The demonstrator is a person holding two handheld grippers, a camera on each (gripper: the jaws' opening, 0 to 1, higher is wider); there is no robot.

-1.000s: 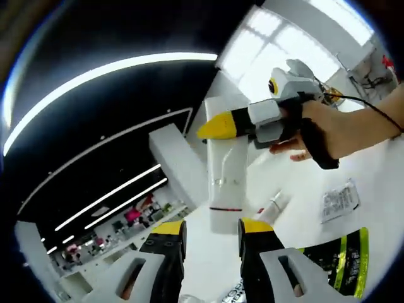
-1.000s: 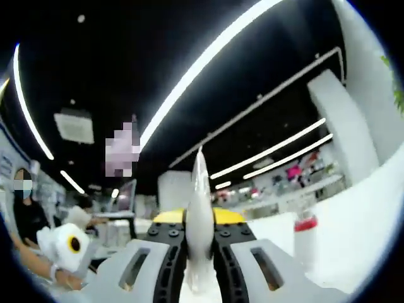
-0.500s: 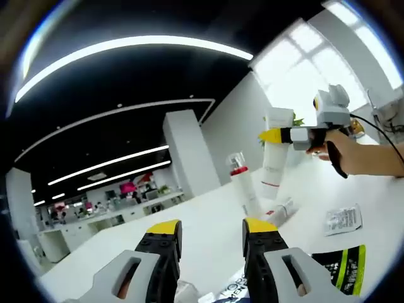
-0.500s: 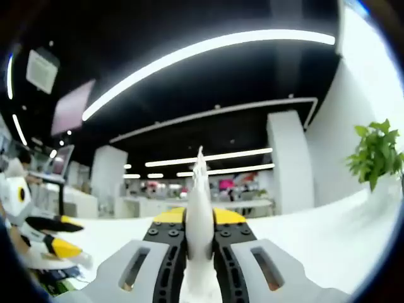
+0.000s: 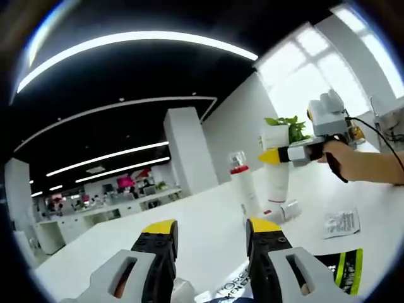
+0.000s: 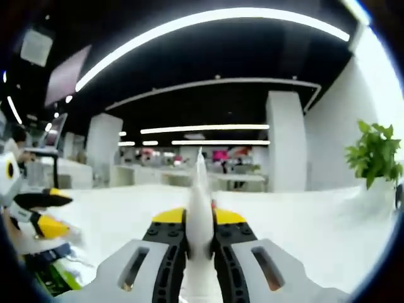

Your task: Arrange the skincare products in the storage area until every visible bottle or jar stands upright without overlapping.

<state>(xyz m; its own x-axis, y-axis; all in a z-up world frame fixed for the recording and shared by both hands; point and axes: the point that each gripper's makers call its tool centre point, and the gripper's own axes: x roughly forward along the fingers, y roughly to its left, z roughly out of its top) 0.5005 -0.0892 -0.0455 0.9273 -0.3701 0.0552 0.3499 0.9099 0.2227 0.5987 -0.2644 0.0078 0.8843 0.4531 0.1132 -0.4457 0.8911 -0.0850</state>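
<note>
In the left gripper view my right gripper (image 5: 273, 155), held by a hand, is shut on a tall white tube (image 5: 276, 180) that stands upright on the white table (image 5: 208, 218). Just left of the tube stands a bottle with a red collar and clear cap (image 5: 240, 184). A small white tube (image 5: 285, 210) lies flat at the tall tube's foot. My left gripper (image 5: 211, 230) hovers open over the near table. In the right gripper view my right gripper (image 6: 201, 218) clamps the white tube (image 6: 201, 189), seen edge-on, and the left gripper (image 6: 39, 211) shows at the left.
A flat sachet (image 5: 341, 222) and a black tube with green stripes (image 5: 334, 274) lie at the right. A printed white pack (image 5: 230, 287) lies under my left jaws. A green plant (image 6: 377, 154) stands at the table's far right edge.
The right gripper has brought the tall white tube down, away from the left camera, and set it beside the red-collared bottle. Both views have levelled out.
</note>
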